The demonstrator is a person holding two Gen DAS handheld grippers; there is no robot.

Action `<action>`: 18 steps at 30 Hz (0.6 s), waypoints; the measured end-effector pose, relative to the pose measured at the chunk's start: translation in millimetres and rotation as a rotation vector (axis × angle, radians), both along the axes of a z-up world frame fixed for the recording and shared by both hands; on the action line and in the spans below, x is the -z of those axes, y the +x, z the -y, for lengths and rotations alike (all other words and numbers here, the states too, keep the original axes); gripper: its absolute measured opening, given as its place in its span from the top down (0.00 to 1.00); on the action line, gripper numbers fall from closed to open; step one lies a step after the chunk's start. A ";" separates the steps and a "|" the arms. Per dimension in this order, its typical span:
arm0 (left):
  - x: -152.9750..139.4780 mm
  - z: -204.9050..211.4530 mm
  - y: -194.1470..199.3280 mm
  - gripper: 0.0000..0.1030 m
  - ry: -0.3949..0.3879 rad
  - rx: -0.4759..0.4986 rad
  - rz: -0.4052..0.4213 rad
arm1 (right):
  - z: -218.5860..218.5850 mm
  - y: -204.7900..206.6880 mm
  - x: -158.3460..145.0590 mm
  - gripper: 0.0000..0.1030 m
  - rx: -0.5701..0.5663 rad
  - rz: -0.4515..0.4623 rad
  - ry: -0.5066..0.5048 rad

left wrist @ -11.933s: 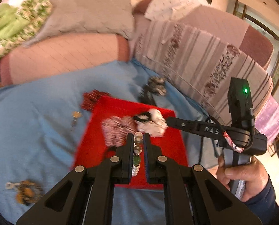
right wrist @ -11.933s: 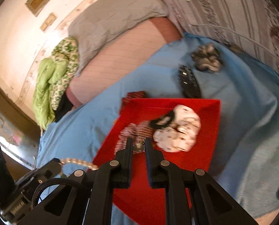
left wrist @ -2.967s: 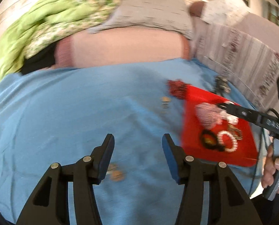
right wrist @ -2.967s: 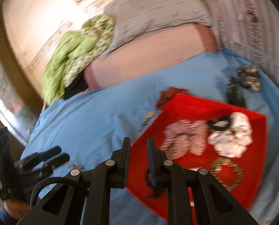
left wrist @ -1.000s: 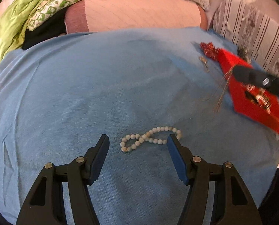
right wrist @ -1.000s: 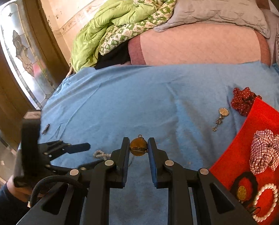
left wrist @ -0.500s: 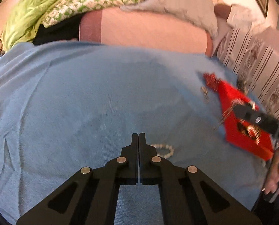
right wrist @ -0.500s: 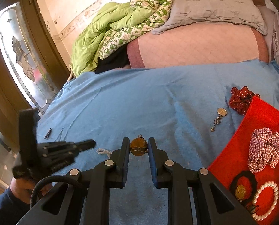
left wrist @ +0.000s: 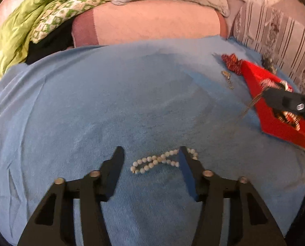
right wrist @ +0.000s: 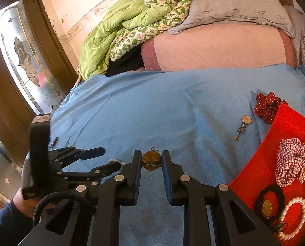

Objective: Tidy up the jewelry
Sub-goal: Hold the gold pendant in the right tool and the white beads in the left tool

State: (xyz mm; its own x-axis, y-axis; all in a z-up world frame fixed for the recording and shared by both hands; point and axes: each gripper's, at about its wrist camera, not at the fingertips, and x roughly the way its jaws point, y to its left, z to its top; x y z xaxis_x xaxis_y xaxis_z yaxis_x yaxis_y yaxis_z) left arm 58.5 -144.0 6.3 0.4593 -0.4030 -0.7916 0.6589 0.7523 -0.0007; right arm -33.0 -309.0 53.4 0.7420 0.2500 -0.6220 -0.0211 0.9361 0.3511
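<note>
— Where's the white pearl bead necklace (left wrist: 162, 161)?
— On the blue blanket (left wrist: 111, 106), between my wide-open left gripper's (left wrist: 150, 157) fingers.
— Your right gripper (right wrist: 151, 162)?
— Clamps a round gold ridged pendant (right wrist: 151, 161), left of the red tray (right wrist: 261, 176).

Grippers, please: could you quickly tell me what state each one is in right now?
Left gripper: open, fingers either side of the pearl strand on the blue sheet.
Right gripper: shut on the gold pendant.

The red tray (right wrist: 261, 176) runs off-frame; its contents (perhaps bangles) blur together.
</note>
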 end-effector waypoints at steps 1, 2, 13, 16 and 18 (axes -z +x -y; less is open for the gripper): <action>4.9 3.3 1.1 0.70 0.019 0.009 0.001 | 0.0 0.2 0.3 0.79 -0.002 -0.002 0.003; 11.1 7.8 1.4 0.72 0.045 0.017 0.007 | 0.0 0.1 0.7 0.79 0.000 -0.003 0.001; -7.1 -11.9 12.4 0.95 -0.095 -0.047 -0.055 | 6.2 -0.1 -0.4 0.79 0.022 -0.003 0.011; -22.6 -25.1 13.0 0.95 -0.181 -0.064 -0.054 | 4.3 -0.7 -1.6 0.79 0.022 0.003 0.011; -32.0 -30.4 10.6 0.95 -0.222 -0.069 -0.040 | 3.2 -1.3 -2.3 0.79 0.021 0.007 0.011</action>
State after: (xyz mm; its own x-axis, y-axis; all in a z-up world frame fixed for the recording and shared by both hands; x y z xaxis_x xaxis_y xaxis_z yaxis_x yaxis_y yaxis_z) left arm 69.2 -113.7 38.3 0.4615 -0.5377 -0.7056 0.6020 0.7740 -0.1962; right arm -34.2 -312.1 55.7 0.7513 0.2412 -0.6143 -0.0042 0.9326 0.3609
